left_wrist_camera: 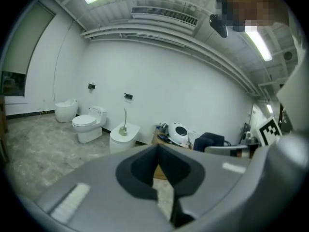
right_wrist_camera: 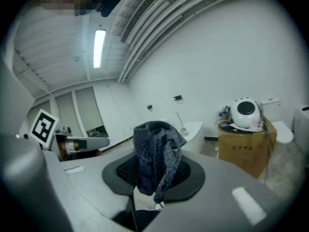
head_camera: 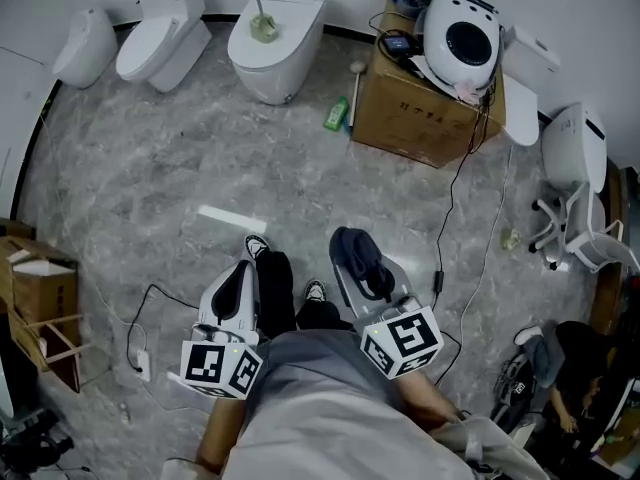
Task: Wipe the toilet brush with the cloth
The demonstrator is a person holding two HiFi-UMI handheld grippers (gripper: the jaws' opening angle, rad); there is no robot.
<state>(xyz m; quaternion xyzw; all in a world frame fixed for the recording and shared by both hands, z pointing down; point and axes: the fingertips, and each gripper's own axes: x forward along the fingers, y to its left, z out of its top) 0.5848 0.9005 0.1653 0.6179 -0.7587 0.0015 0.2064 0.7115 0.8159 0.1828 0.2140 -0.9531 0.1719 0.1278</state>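
Person holding two hand-held grippers, with the toilet brush well ahead across the floor.
The right hand-held gripper (head_camera: 352, 251) is clamped on a dark cloth (right_wrist_camera: 155, 158), soft and limp, drooping over its jaws. The left hand-held gripper (head_camera: 247, 271) is closed and empty. The toilet brush (head_camera: 258, 13) stands upright on a toilet (head_camera: 285, 63). It looks light and stiff, best gripped mid-handle.
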